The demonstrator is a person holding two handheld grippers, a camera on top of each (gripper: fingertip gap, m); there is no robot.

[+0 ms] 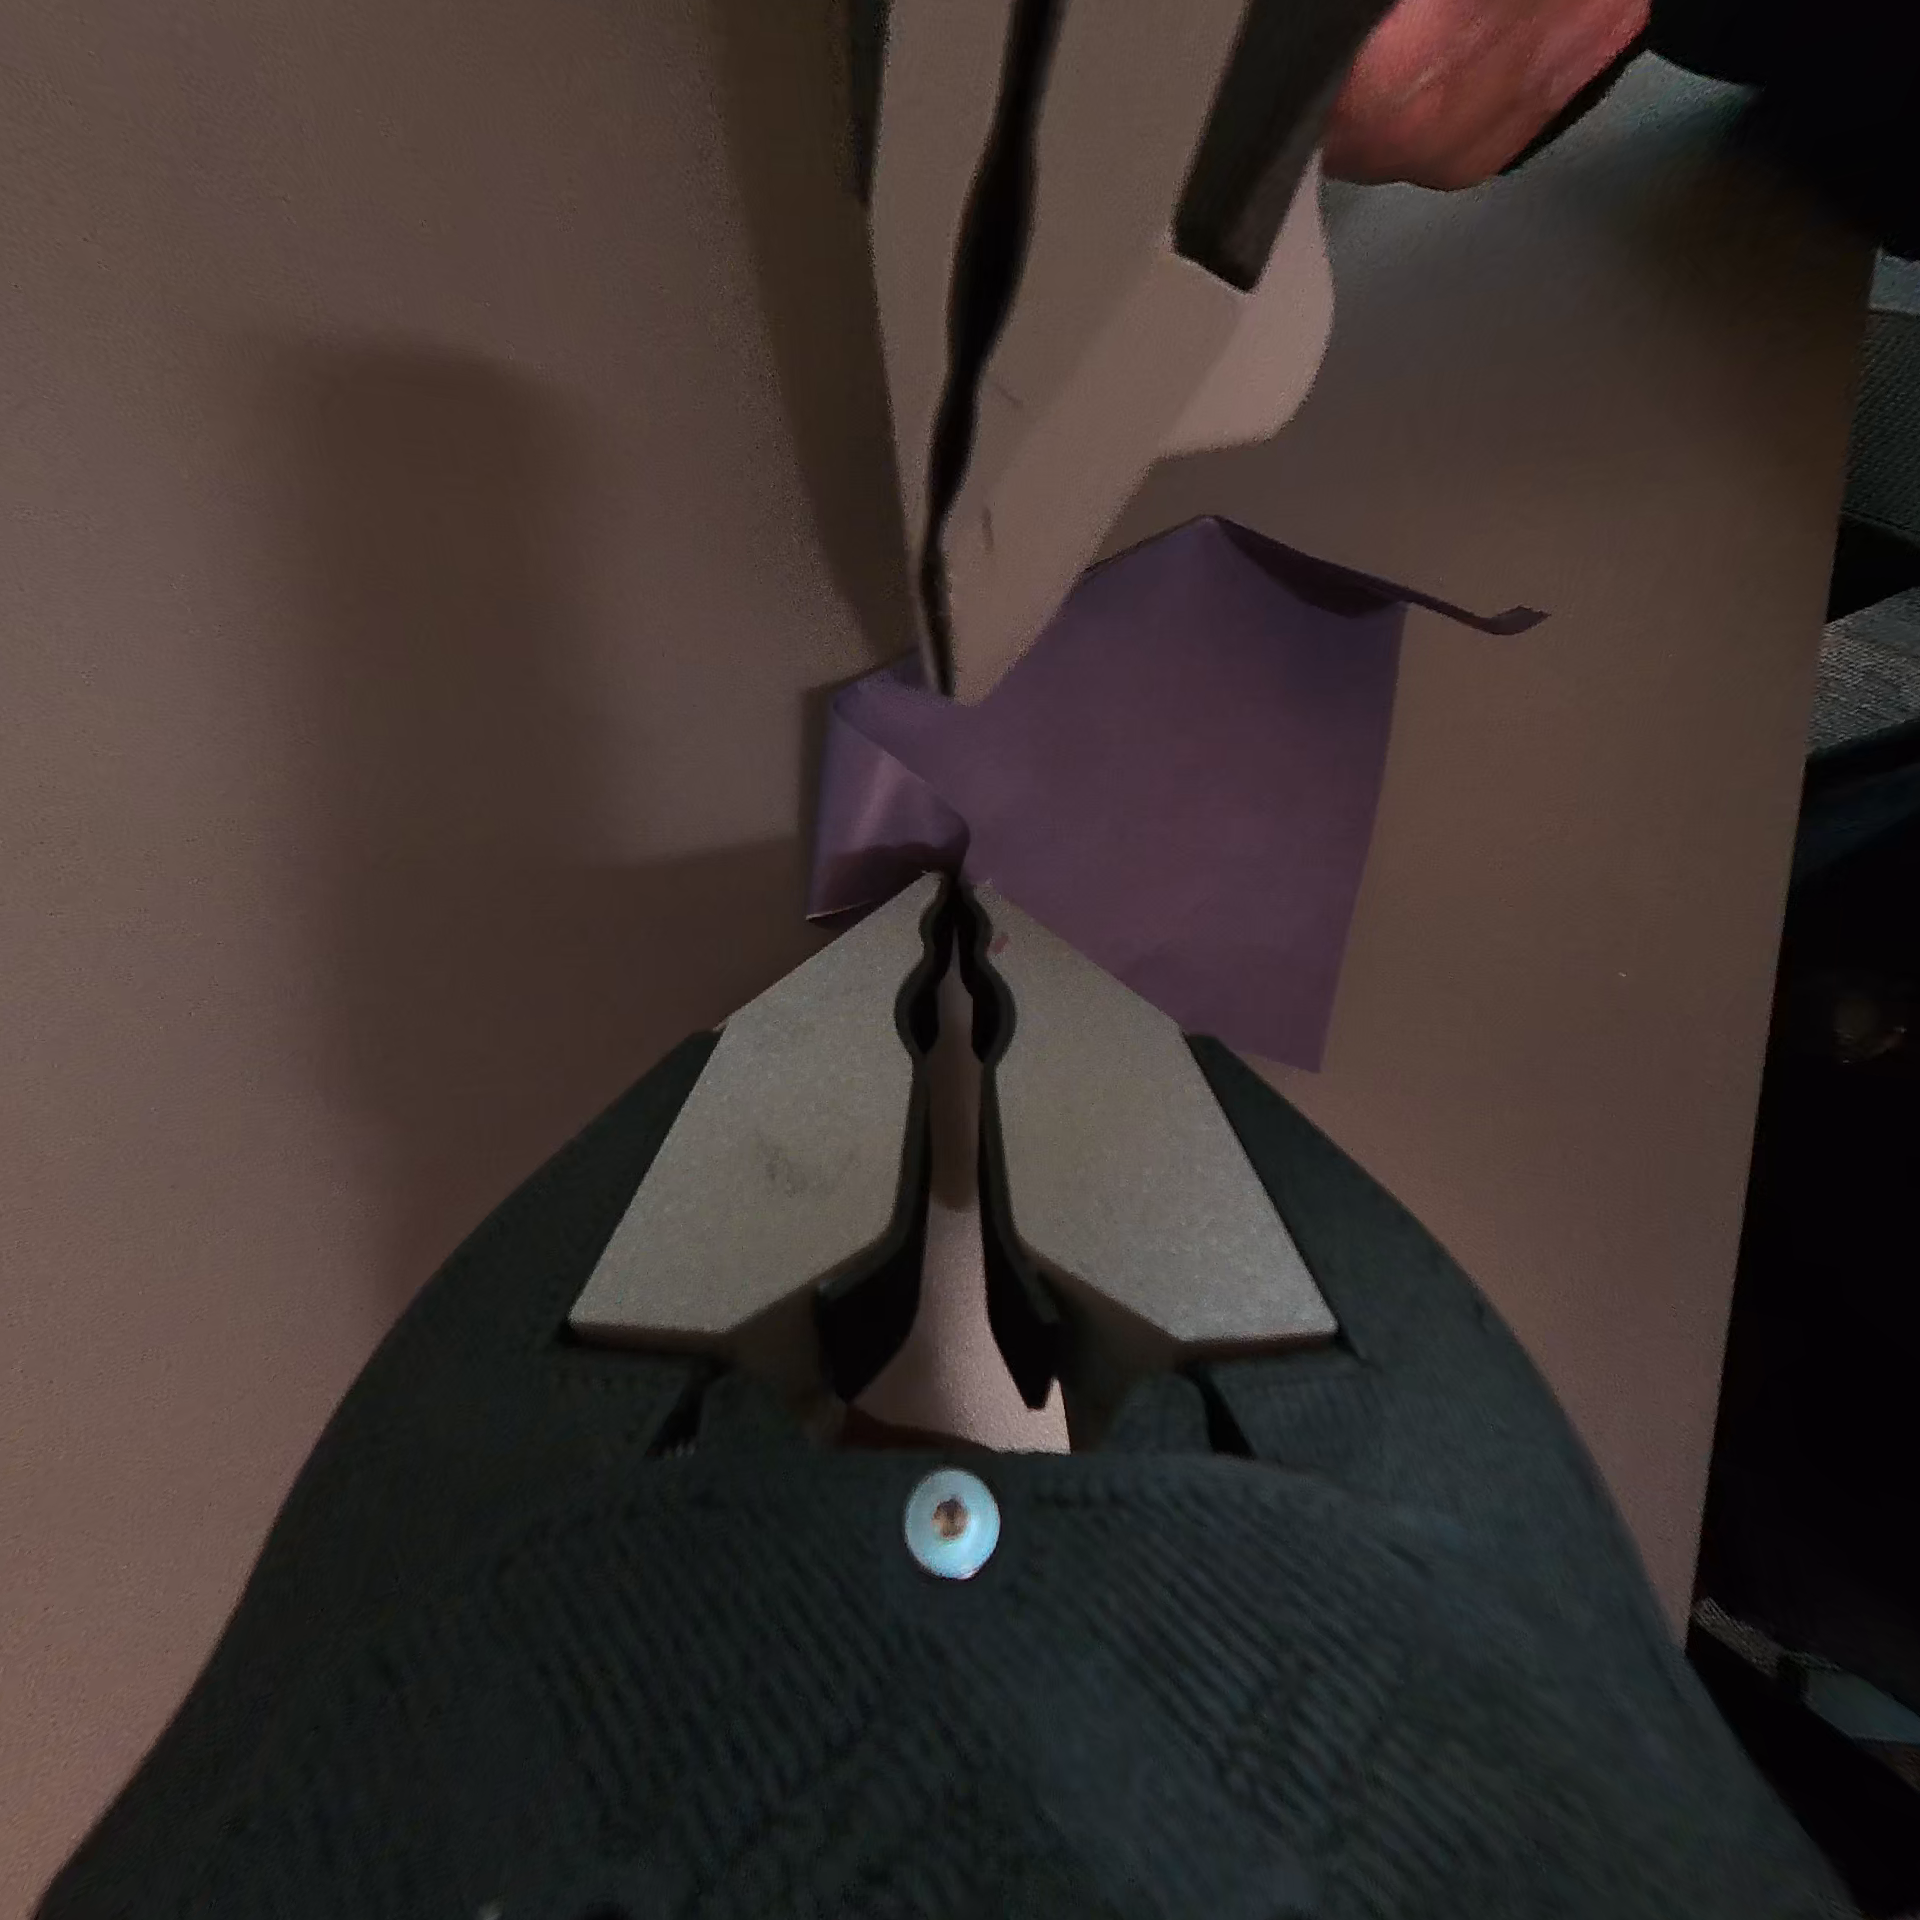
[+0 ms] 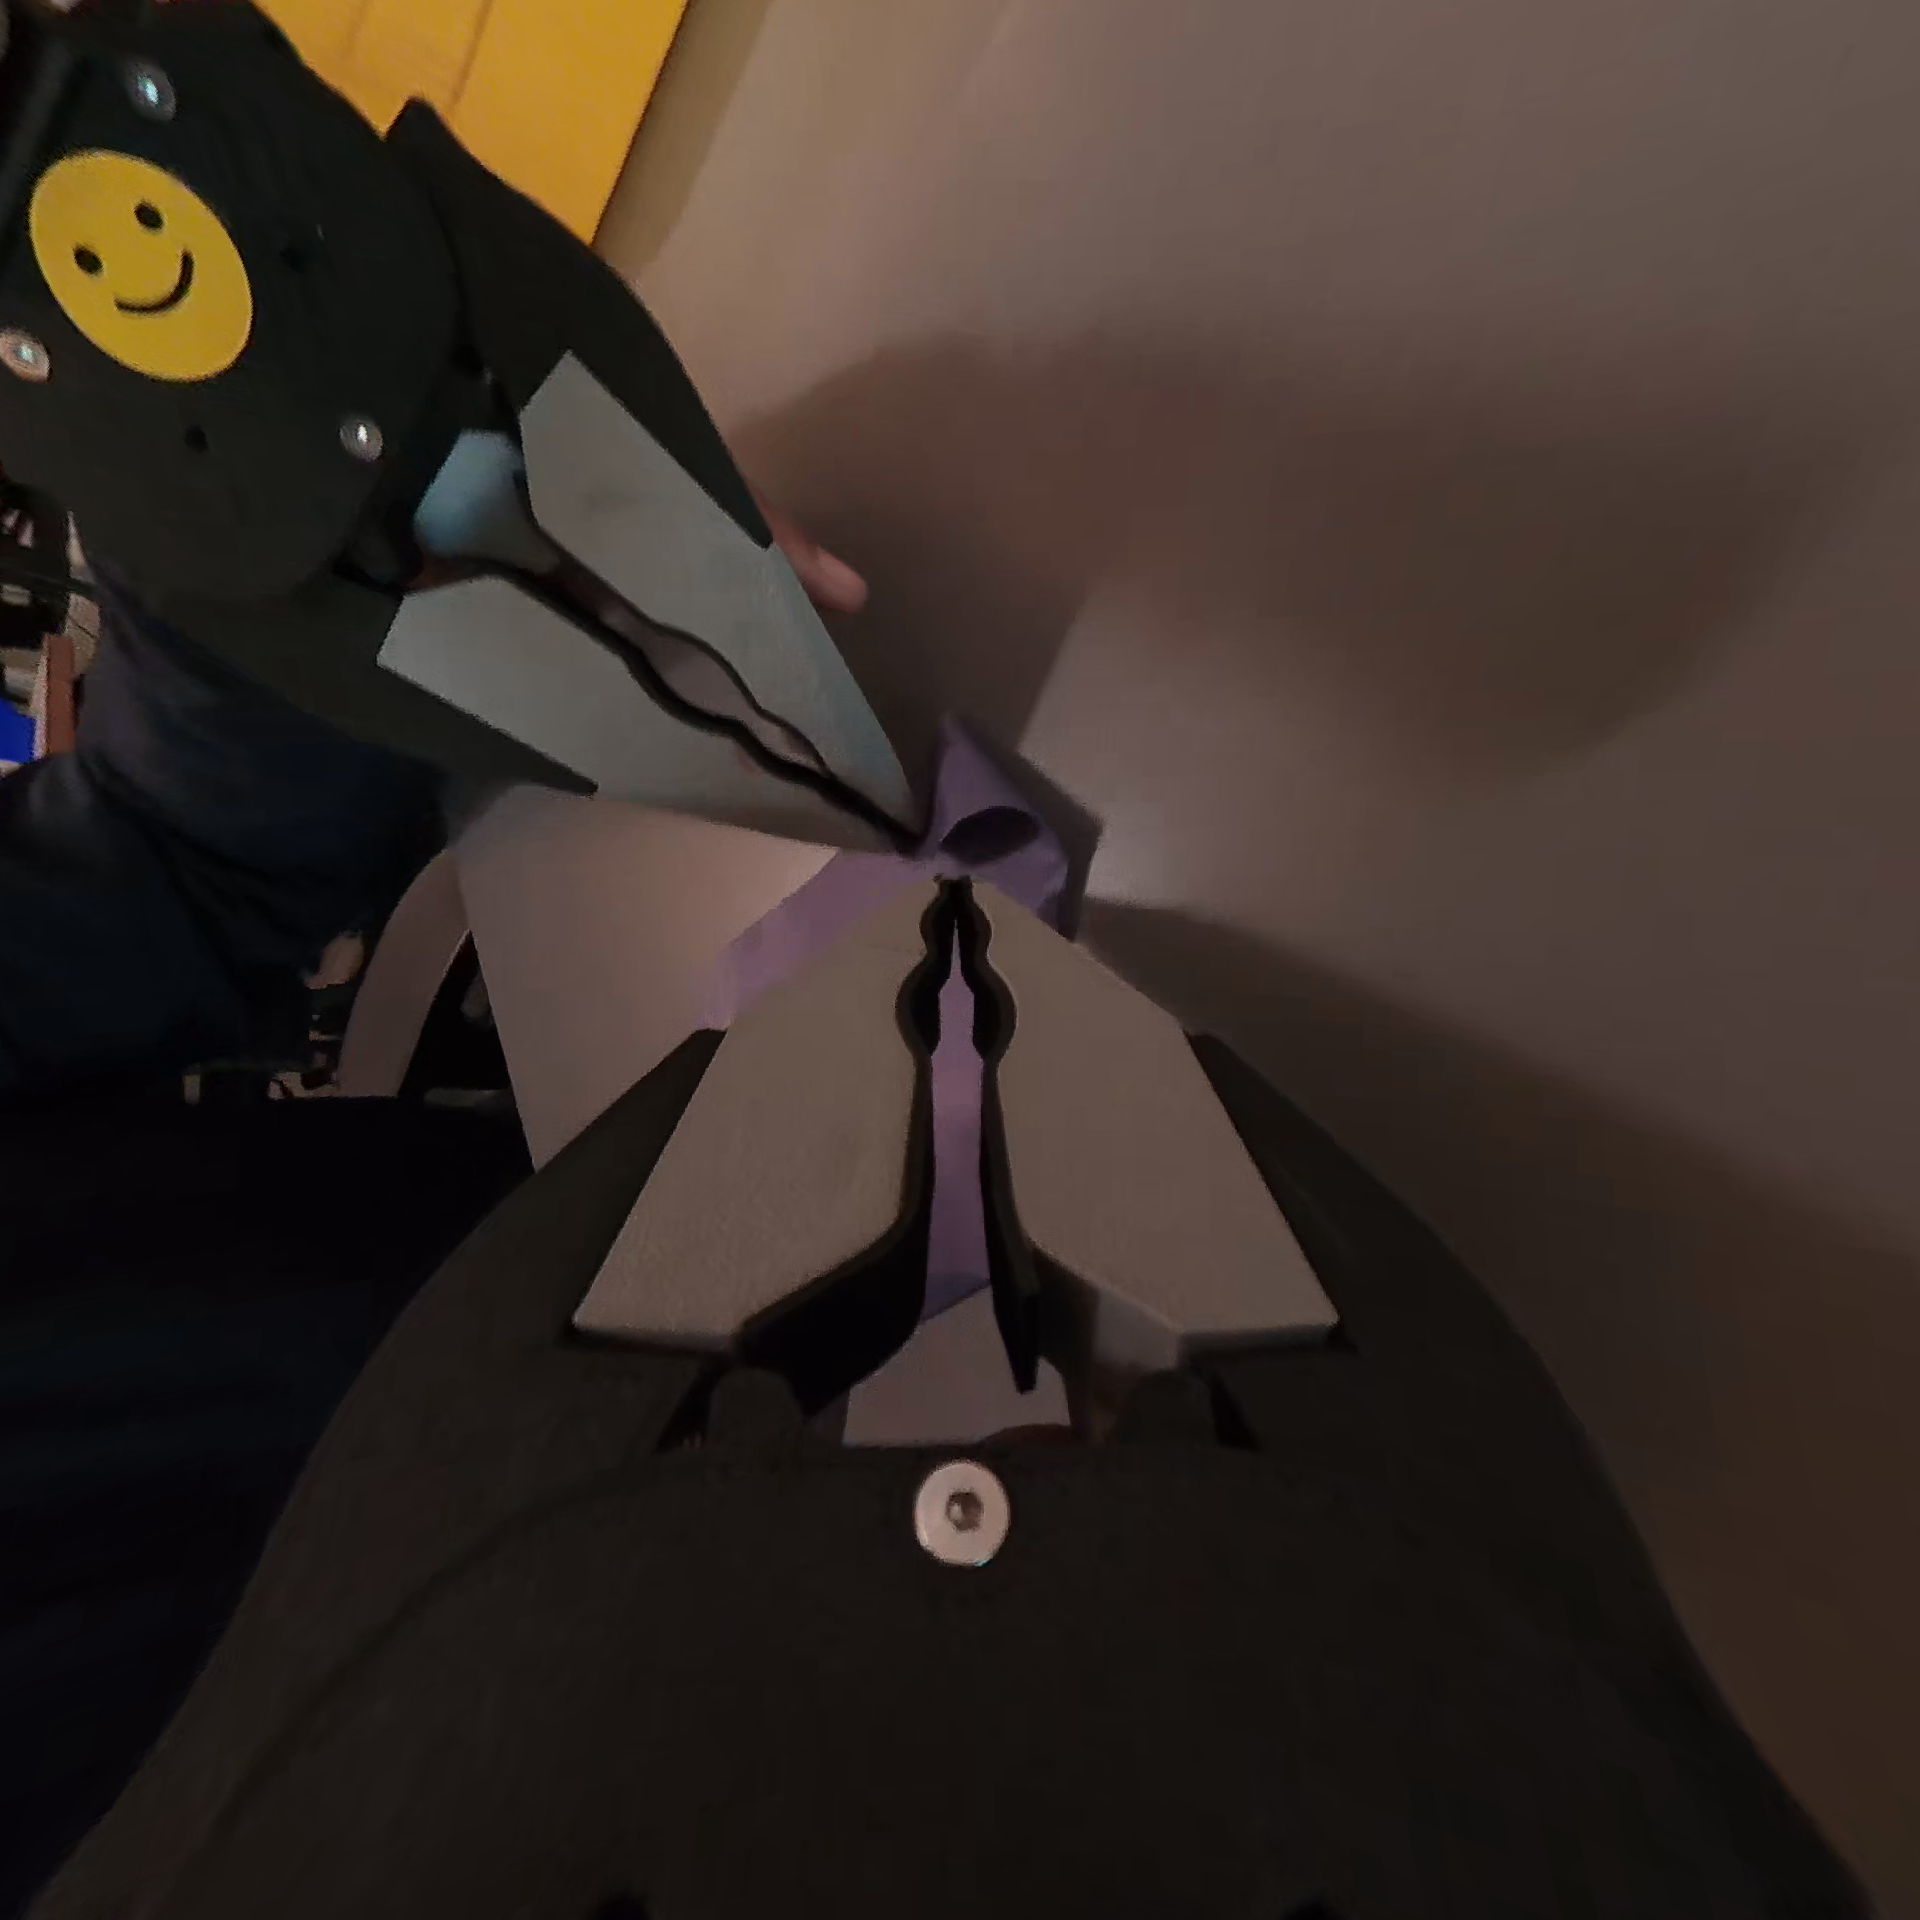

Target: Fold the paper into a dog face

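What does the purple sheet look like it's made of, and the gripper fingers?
Purple sheet: thin paper, faintly glossy; it curls and holds sharp creases. Left gripper fingers: probably matte grey plastic, flat and faintly speckled, with black wavy inner pads.

No readable writing; a smiley-face sign (image 2: pixel 140 264) marks the left gripper (image 2: pixel 914 831).

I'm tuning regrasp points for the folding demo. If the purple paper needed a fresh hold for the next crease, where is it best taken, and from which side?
Probably the flat lower-right corner of the purple paper, approached edge-on from the right. That panel lies smooth and clear of both grippers. The left side is curled into a loop where the left gripper and right gripper pinch it shut, and the top edge is a thin, floppy flap.
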